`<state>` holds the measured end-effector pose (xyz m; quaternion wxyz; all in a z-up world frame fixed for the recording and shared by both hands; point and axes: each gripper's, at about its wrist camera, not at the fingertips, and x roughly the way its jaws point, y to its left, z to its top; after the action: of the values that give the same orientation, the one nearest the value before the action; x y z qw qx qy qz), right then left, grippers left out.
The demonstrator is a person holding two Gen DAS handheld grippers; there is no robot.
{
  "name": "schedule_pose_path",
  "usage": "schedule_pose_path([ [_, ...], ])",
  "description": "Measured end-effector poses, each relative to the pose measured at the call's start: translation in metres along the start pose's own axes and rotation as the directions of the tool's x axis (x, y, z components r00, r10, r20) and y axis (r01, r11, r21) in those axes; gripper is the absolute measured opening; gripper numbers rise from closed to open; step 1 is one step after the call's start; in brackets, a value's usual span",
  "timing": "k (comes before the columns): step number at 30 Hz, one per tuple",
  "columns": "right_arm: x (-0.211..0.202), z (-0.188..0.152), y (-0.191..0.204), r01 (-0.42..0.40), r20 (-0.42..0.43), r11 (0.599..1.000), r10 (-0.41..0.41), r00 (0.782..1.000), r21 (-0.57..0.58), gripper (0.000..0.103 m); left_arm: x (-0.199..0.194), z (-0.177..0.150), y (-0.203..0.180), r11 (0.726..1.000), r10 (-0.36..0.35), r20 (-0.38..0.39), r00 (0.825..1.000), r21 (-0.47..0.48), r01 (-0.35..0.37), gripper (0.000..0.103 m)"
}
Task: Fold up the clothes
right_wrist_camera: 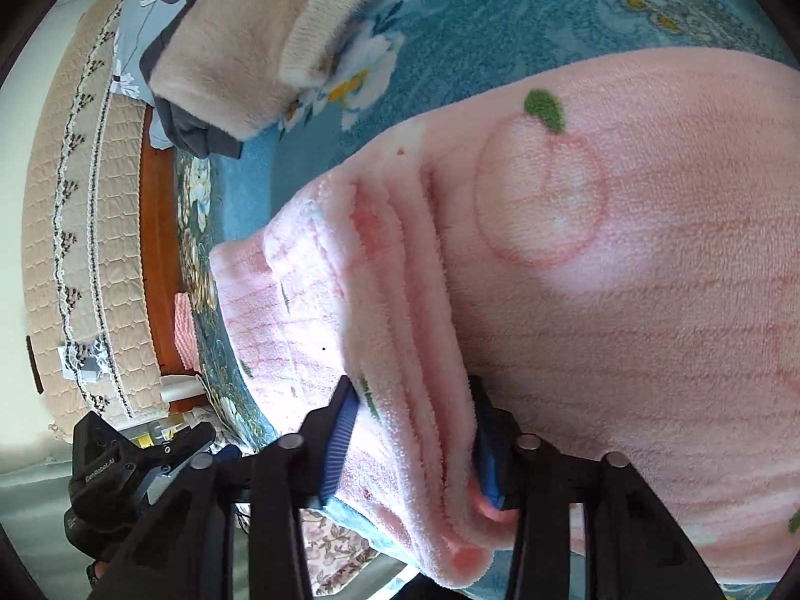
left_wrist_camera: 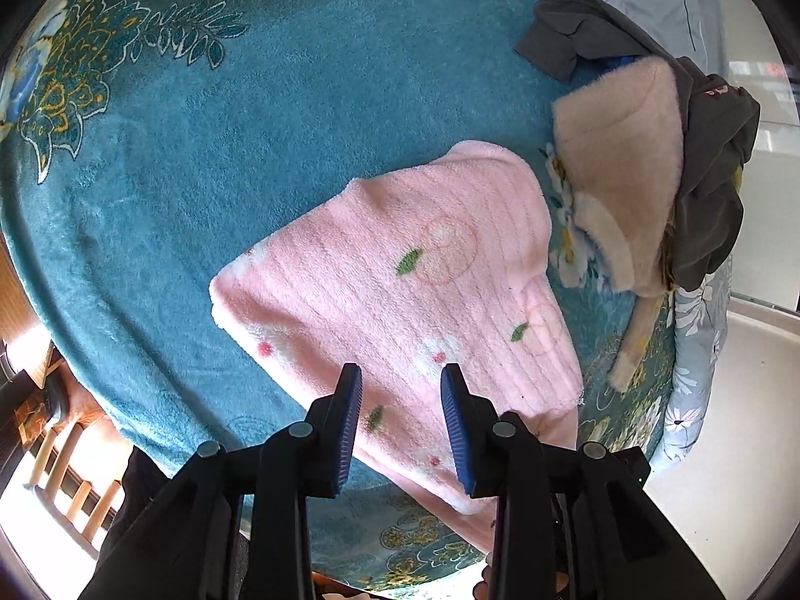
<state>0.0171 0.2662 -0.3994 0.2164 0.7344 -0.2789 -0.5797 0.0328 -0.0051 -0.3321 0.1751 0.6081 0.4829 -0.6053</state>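
Only legible writing: "GenRobot.AI" on the black device (right_wrist_camera: pixel 112 475) low left in right wrist view, beside the bed. Pinkish print on the dark grey garment (left_wrist_camera: pixel 715 150) too small to read.

Pink fleece garment (left_wrist_camera: pixel 400 290), w/ green leaves & peach outlines, lies folded on the teal floral blanket (left_wrist_camera: pixel 200 150) covering the bed, its lower end running over the near bed edge. Left gripper (left_wrist_camera: pixel 401 375) hovers above it, blue-padded fingers apart, nothing btwn them. Right gripper (right_wrist_camera: pixel 415 387) is closed on the stacked folded edge of the pink garment (right_wrist_camera: pixel 625 325) at the bed's edge; several layers bunch btwn the fingers.

Beige fuzzy sweater (left_wrist_camera: pixel 625 175) lies just beyond the pink one, near the bed's side edge, dark grey garment partly under & behind it. Wide bare blanket on the opposite side & far end. Quilted beige cover (right_wrist_camera: pixel 75 200) sits past a wooden frame.
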Motion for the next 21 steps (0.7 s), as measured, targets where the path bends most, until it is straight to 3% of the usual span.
schedule_pose_path([
  [4,-0.007,-0.005,0.011,-0.046,0.023,0.999,0.047,0.999,-0.003,0.018,-0.003,-0.012,0.004,1.0,0.011,0.006,1.0,-0.002,-0.011,0.033],
  [9,-0.045,-0.025,0.047,-0.145,0.07,0.974,0.159,0.985,-0.173,0.015,-0.003,-0.022,0.002,1.0,0.015,0.007,1.0,0.015,-0.015,0.033],
  [11,-0.068,-0.033,0.044,-0.173,0.111,0.965,0.197,0.974,-0.196,0.015,-0.001,-0.026,-0.002,0.999,0.022,0.002,1.0,0.036,-0.022,0.033],
  [15,-0.08,-0.028,-0.007,-0.044,0.179,0.997,0.055,0.982,-0.069,0.015,0.004,-0.031,-0.01,0.996,0.038,-0.007,0.999,0.083,-0.037,0.033],
  [17,-0.073,-0.025,-0.03,0.014,0.169,1.0,-0.011,0.986,-0.017,0.015,0.007,-0.034,-0.015,0.993,0.046,-0.012,0.999,0.106,-0.044,0.033],
  [21,-0.071,-0.025,-0.043,0.003,0.159,1.0,-0.006,0.987,0.018,0.015,0.015,-0.039,-0.024,0.985,0.071,-0.019,0.997,0.156,-0.067,0.033],
])
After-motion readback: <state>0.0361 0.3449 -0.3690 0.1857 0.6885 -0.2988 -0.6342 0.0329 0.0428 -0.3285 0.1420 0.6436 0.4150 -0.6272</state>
